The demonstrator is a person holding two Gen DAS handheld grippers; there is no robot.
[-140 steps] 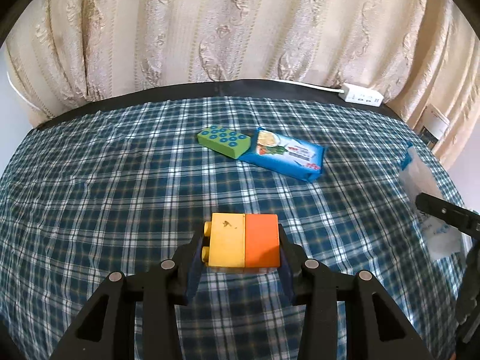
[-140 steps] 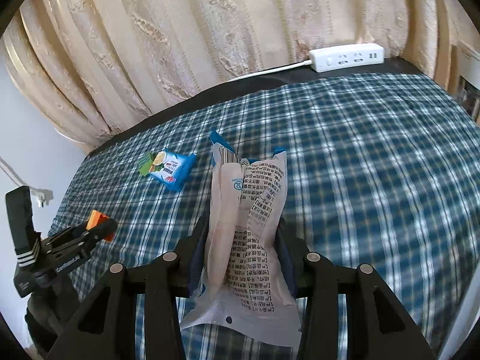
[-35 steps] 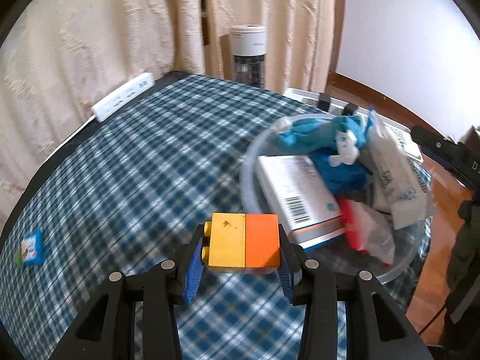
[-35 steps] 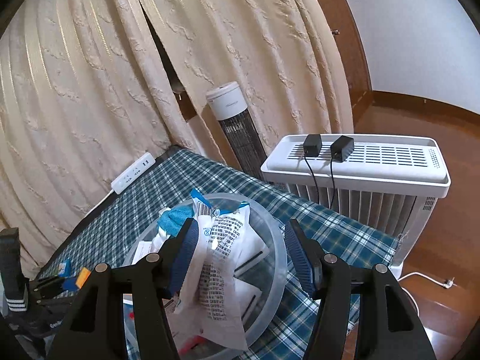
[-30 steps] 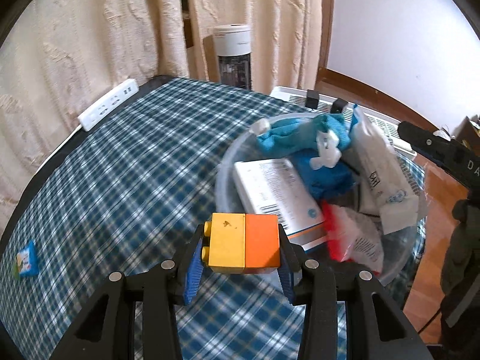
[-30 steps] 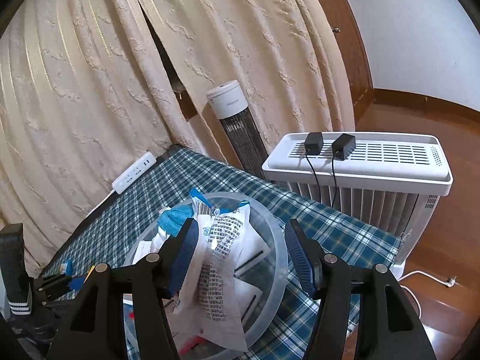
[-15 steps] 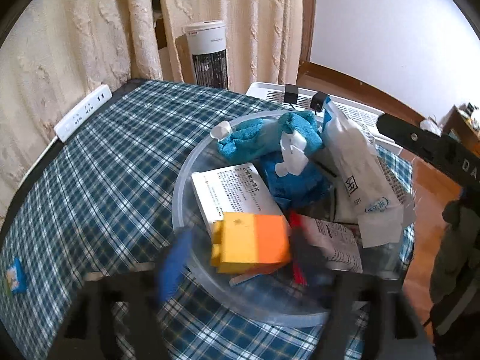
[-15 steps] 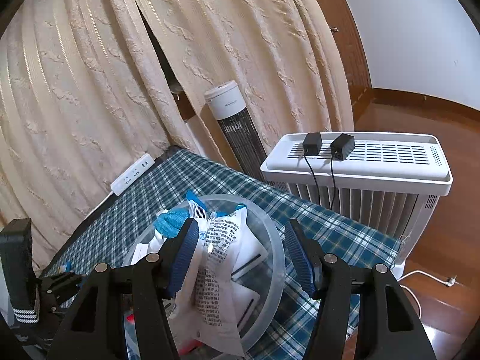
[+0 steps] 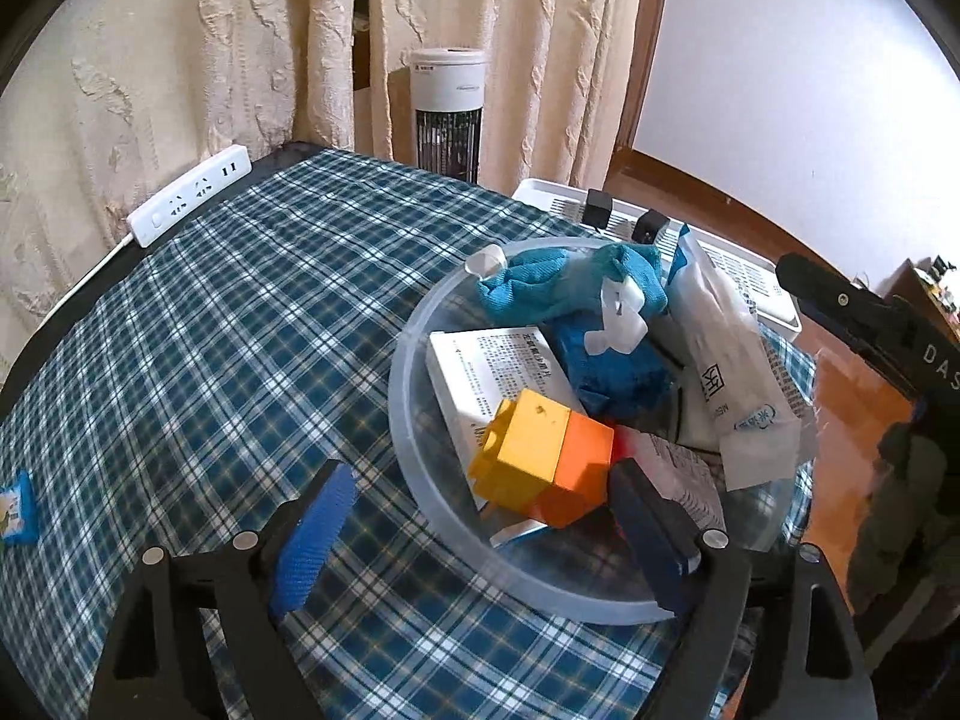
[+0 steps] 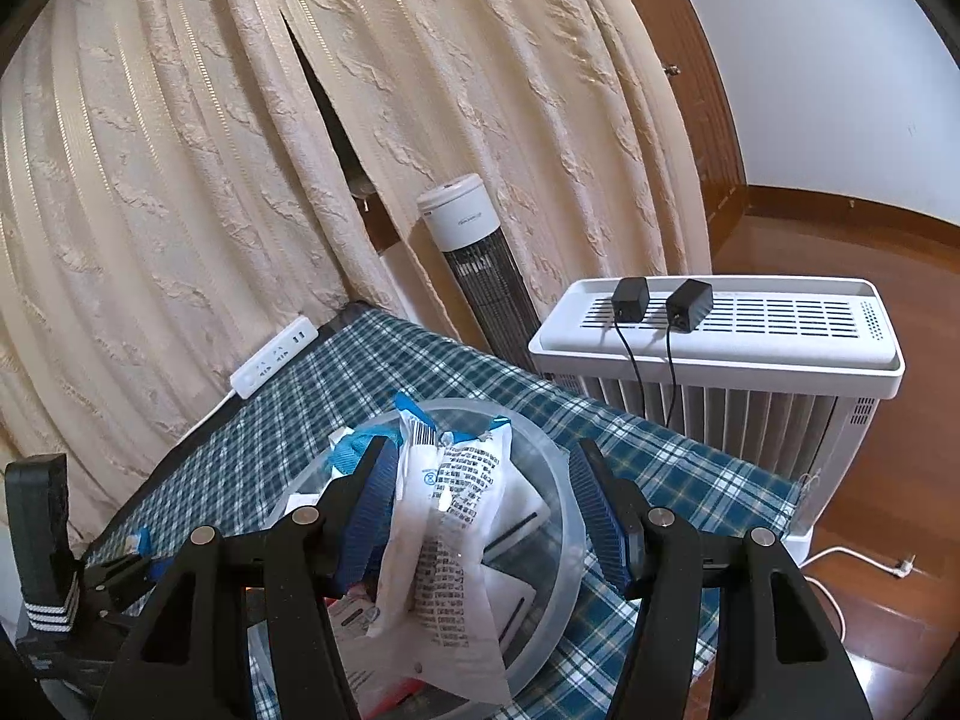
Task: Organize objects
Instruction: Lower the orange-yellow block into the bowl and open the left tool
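A clear round plastic bin [image 9: 414, 360] stands on the blue plaid cloth at the table's right end. In it lie a white box, blue cloths, and a white printed bag [image 9: 729, 360]. The yellow and orange block [image 9: 543, 456] rests tilted inside the bin's near rim, free of my left gripper [image 9: 480, 516], which is open with jaws wide apart around it. My right gripper [image 10: 486, 498] is open above the bin [image 10: 564, 516]; the white bag [image 10: 450, 534] stands loose between its jaws, against the left one.
A white power strip [image 9: 192, 192] lies at the table's far edge by the curtains. A blue snack packet [image 9: 15, 510] lies far left. A tower fan [image 10: 474, 264] and a white heater [image 10: 732, 324] stand beyond the table.
My left gripper carried the block over the bin's rim, opened and released it; the block tipped into the bin. The right gripper stayed open over the bag.
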